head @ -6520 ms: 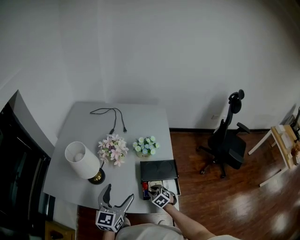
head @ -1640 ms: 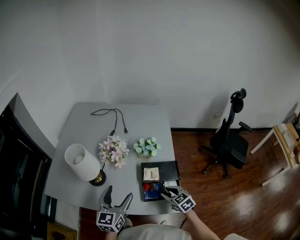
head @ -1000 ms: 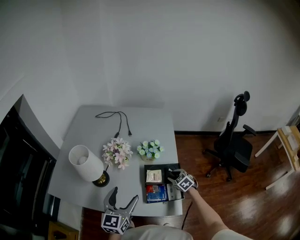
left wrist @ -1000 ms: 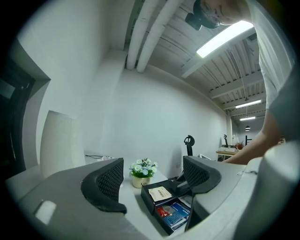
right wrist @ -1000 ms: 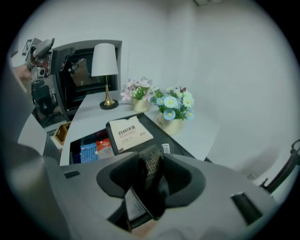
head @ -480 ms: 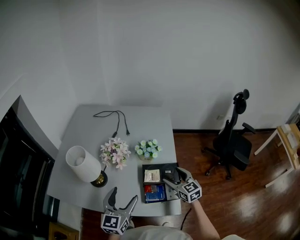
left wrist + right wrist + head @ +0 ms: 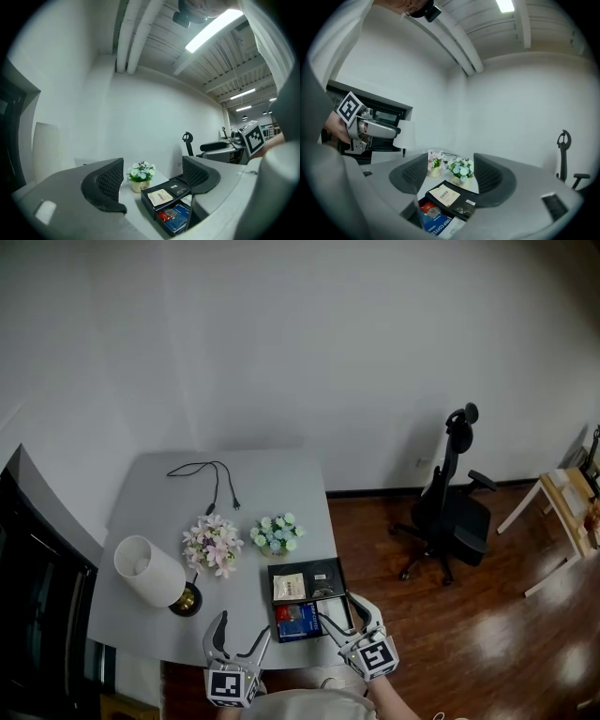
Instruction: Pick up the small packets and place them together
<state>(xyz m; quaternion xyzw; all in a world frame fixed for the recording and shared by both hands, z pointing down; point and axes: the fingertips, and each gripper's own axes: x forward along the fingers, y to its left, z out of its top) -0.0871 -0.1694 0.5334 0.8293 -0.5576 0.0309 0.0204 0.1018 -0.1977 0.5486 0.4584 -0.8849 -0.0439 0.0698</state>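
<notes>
A black box (image 7: 331, 565) stands at the table's near right. On its lid lie a beige packet (image 7: 289, 587) and a dark packet (image 7: 325, 579), side by side. Its open drawer holds a red packet (image 7: 283, 613) and a blue packet (image 7: 302, 619). My right gripper (image 7: 341, 613) hovers at the drawer's right, open; its jaws have just been closing a little, with nothing between them. My left gripper (image 7: 240, 632) hangs open and empty at the near edge, left of the box. The left gripper view shows the beige packet (image 7: 159, 196) and the drawer's packets (image 7: 174, 215).
A white lamp (image 7: 148, 570) stands at the near left. Pink flowers (image 7: 211, 545) and a pot of blue-white flowers (image 7: 275, 533) sit behind the box. A black cable (image 7: 211, 474) lies at the table's (image 7: 272, 484) far side. An office chair (image 7: 450, 502) stands on the wood floor at right.
My right gripper has let go over the lid and drawn back toward the near edge, rising. A dark packet now lies beside the beige one. The left gripper has stayed put.
</notes>
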